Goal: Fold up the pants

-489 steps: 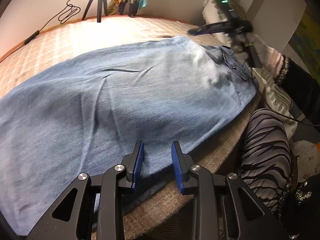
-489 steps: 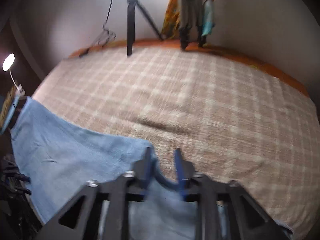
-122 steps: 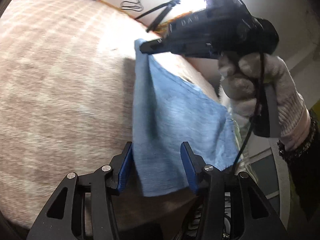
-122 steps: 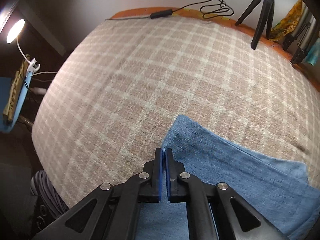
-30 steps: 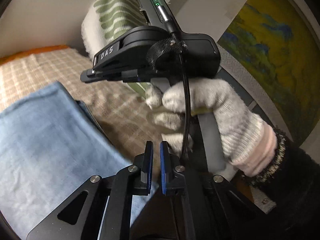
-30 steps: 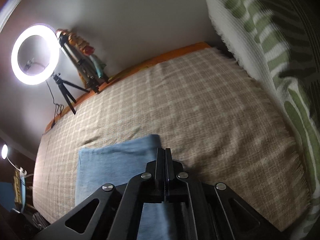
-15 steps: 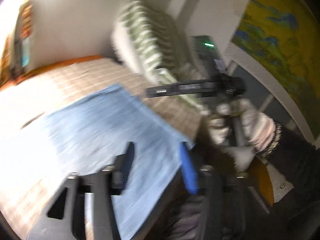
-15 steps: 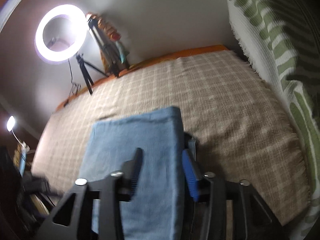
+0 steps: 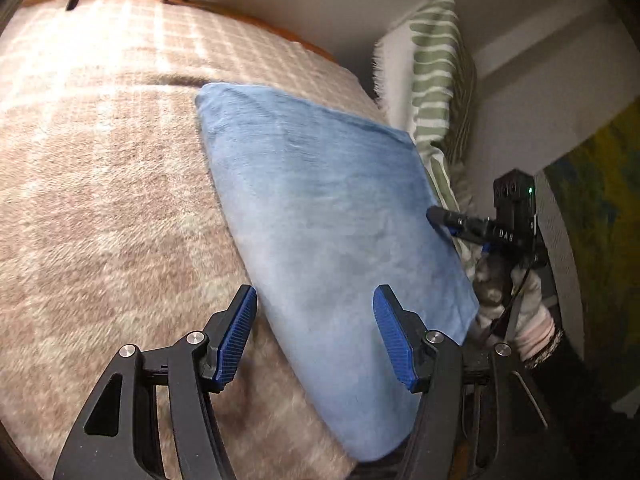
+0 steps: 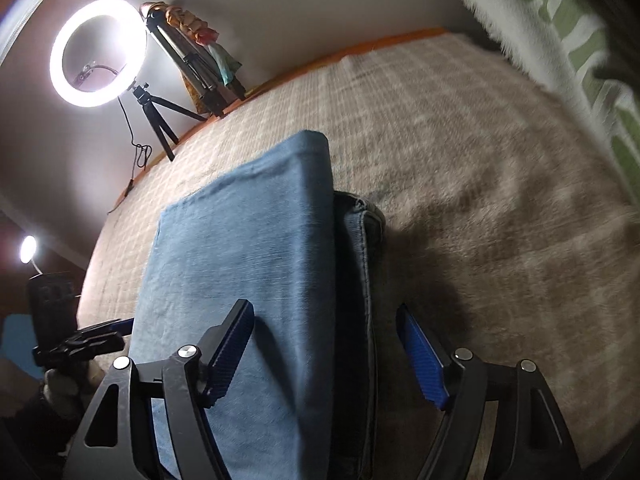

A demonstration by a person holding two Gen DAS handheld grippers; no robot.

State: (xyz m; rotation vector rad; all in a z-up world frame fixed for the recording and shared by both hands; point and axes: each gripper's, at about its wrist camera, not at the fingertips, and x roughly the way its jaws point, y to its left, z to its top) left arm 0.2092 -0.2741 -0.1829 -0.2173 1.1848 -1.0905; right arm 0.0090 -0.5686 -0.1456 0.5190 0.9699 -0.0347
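The blue denim pants point(image 9: 320, 208) lie folded into a thick rectangle on the plaid bed cover point(image 9: 100, 200). In the right wrist view the folded pants point(image 10: 240, 280) show stacked layers and a seamed waistband edge along their right side. My left gripper point(image 9: 316, 336) is open and empty, just above the near end of the pants. My right gripper point(image 10: 326, 356) is open and empty over the right edge of the pants. The right gripper also shows in the left wrist view point(image 9: 460, 224) at the pants' far right edge. The left gripper shows in the right wrist view point(image 10: 92, 336) at the left edge.
A green striped pillow point(image 9: 436, 80) stands at the head of the bed, close to the pants. A lit ring light on a tripod point(image 10: 100, 52) and a second tripod stand at the bed's far edge. A small lamp point(image 10: 28, 248) glows at the left.
Both grippers were shut a second ago and are now open. They have pulled back from the pants, which lie folded on the bed cover.
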